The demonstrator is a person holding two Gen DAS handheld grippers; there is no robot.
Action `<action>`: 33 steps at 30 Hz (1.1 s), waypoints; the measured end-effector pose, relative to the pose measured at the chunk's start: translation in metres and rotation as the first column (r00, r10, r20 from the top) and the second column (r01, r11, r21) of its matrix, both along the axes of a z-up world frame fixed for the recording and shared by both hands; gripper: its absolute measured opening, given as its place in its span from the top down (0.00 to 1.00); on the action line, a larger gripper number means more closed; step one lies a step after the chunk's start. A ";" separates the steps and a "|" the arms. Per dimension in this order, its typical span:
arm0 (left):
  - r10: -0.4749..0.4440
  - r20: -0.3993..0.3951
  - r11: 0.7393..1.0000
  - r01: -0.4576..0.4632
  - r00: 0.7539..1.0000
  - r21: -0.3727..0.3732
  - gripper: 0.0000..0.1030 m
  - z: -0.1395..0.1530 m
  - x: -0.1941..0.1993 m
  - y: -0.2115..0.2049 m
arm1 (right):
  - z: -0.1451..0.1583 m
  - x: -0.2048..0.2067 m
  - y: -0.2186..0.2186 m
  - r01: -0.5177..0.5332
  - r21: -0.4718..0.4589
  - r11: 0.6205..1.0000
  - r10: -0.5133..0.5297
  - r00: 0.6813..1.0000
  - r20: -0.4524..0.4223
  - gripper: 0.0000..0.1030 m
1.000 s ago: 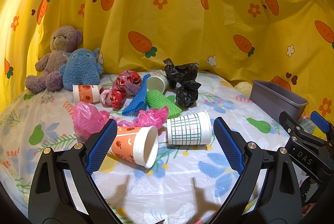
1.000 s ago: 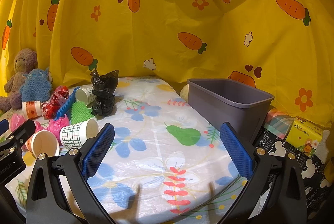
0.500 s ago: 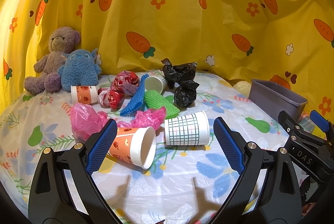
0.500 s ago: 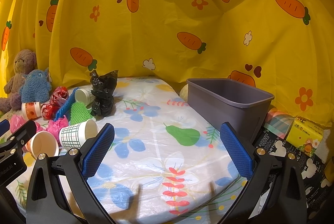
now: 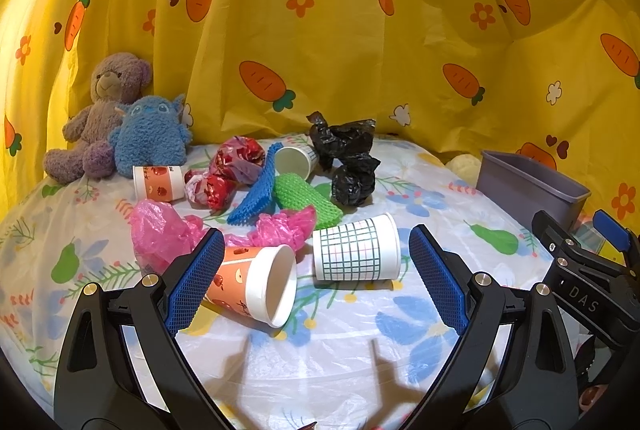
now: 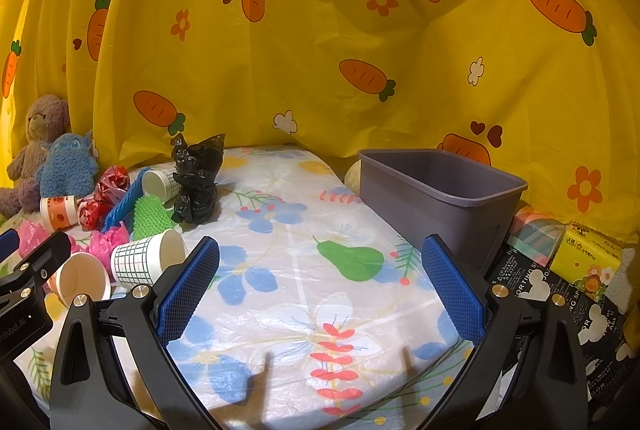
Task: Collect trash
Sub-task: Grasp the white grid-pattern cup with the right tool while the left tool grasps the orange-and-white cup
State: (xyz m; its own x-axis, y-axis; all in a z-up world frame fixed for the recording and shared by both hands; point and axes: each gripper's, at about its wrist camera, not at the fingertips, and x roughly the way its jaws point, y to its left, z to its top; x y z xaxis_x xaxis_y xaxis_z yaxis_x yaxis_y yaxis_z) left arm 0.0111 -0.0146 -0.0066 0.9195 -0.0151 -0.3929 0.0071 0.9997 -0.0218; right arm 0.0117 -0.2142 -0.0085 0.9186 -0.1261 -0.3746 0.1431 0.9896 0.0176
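the left gripper has eased a little forward and lower toward the litter over the last second: the orange fruit-print cup and the grid-pattern cup now sit slightly higher between its wide-apart fingers, and the orange cup's body has slipped partly behind the left finger pad. the gap between the fingers has not altered. in the right wrist view the right gripper has drifted slightly too, so the grey bin and the black bag sit a touch lower and leftward; the left gripper's tip at the left edge has crept up toward the cups.
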 end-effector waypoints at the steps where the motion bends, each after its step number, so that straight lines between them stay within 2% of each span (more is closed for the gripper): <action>1: 0.004 0.001 1.000 -0.004 1.000 0.000 0.11 -0.001 0.000 0.001 | 0.000 0.000 0.000 -0.005 0.003 1.000 0.005 1.000 -0.002 0.05; 5: 0.038 -0.011 0.999 -0.038 0.999 0.003 0.11 -0.007 0.001 0.012 | -0.005 0.007 0.006 -0.046 -0.005 0.999 0.046 0.999 -0.006 0.05; 9: 0.091 -0.023 0.996 -0.091 0.996 -0.003 0.11 -0.014 0.000 0.029 | -0.014 0.022 0.022 -0.157 0.018 0.987 0.158 0.986 -0.044 0.07; 10: 0.107 -0.025 0.994 -0.107 0.994 -0.004 0.11 -0.016 -0.001 0.035 | -0.016 0.027 0.027 -0.187 0.025 0.982 0.188 0.980 -0.058 0.11; 13: 0.158 -0.033 0.987 -0.158 0.987 -0.013 0.11 -0.021 -0.003 0.052 | -0.024 0.039 0.042 -0.277 0.062 0.959 0.282 0.954 -0.099 0.14; 15: 0.176 -0.036 0.984 -0.177 0.984 -0.021 0.11 -0.024 -0.005 0.061 | -0.029 0.048 0.053 -0.334 0.097 0.937 0.345 0.929 -0.132 0.23; 17: 0.176 -0.040 0.984 -0.177 0.984 -0.017 0.11 -0.027 -0.007 0.064 | -0.034 0.057 0.062 -0.381 0.123 0.916 0.397 0.904 -0.158 0.24; 22: 0.156 -0.057 0.988 -0.155 0.986 0.018 0.11 -0.033 -0.003 0.057 | -0.049 0.074 0.079 -0.453 0.185 0.872 0.487 0.841 -0.236 0.43; 26: 0.145 -0.070 0.989 -0.144 0.987 0.029 0.13 -0.036 0.001 0.052 | -0.055 0.080 0.087 -0.497 0.221 0.839 0.542 0.801 -0.256 0.62; 28: 0.145 -0.082 0.989 -0.143 0.986 0.029 0.16 -0.039 0.004 0.052 | -0.057 0.081 0.089 -0.518 0.238 0.822 0.567 0.784 -0.253 0.69; 30: 0.147 -0.097 0.989 -0.146 0.984 0.021 0.19 -0.041 0.008 0.054 | -0.058 0.081 0.090 -0.537 0.246 0.807 0.588 0.771 -0.246 0.81; 32: 0.147 -0.114 0.989 -0.146 0.983 0.022 0.22 -0.044 0.011 0.054 | -0.058 0.079 0.091 -0.552 0.244 0.798 0.601 0.762 -0.241 0.86; 33: 0.144 -0.127 0.990 -0.142 0.981 0.023 0.27 -0.046 0.014 0.053 | -0.059 0.078 0.091 -0.559 0.241 0.793 0.607 0.759 -0.237 0.90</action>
State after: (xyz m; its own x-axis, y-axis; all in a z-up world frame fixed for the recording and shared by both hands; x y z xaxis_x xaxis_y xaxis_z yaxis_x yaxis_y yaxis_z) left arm 0.0249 0.0385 -0.0527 0.8540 0.1194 -0.5064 -0.1382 0.9904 0.0006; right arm 0.0900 -0.1232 -0.0672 0.6425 0.4760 -0.6005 -0.4388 0.8710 0.2209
